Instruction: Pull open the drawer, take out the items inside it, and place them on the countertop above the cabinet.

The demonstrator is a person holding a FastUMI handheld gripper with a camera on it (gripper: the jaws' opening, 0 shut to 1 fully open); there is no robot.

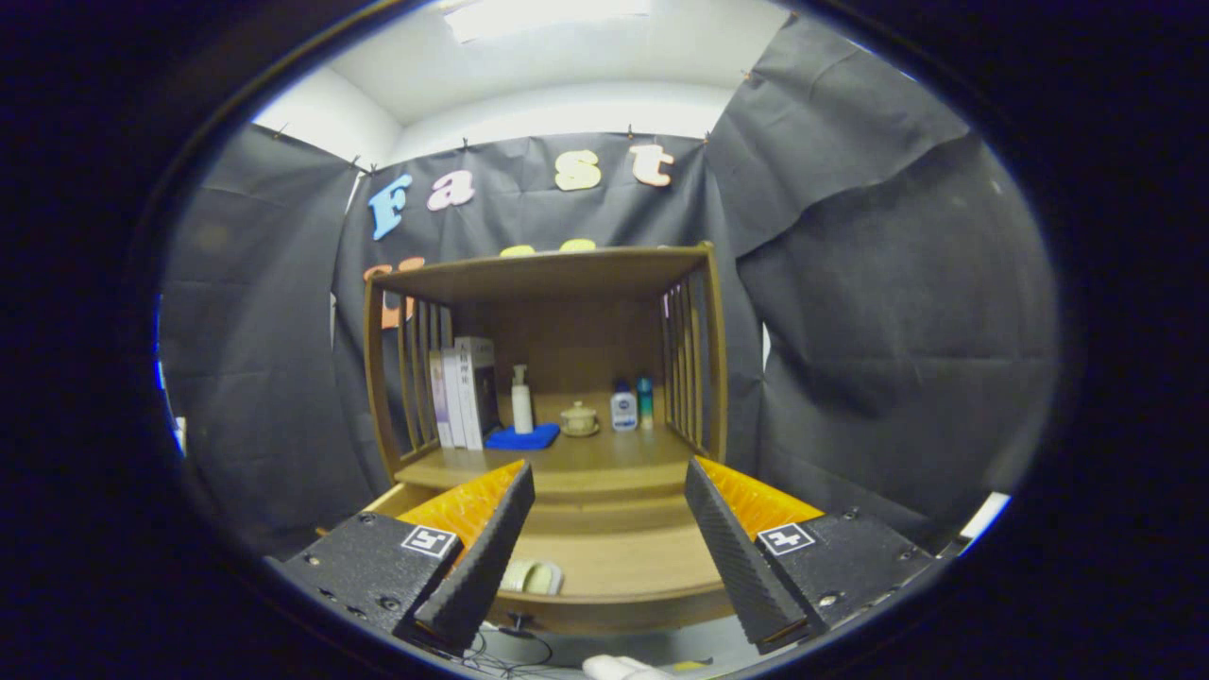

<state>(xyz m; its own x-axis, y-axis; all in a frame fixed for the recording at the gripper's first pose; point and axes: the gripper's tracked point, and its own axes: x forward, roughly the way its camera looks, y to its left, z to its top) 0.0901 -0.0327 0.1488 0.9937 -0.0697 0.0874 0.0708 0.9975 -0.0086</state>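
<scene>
The gripper [609,491] has 2 ribbed fingers, black speckled mounts with screws, square markers.

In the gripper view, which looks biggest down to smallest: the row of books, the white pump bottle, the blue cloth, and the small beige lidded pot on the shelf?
1. Row of upright books
2. Folded blue cloth
3. White pump bottle, close to the cloth in apparent size, so unsure
4. Small beige lidded pot

All stand on the wooden shelf, beyond the open fingers.

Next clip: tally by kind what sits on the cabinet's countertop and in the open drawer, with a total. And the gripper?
Books: 3
Bottles: 3 (pump bottle, white bottle, teal bottle)
Blue cloth: 1
Small lidded jar: 1
Pale item in the drawer: 1
Total: 9
Gripper: open, holding nothing.
</scene>
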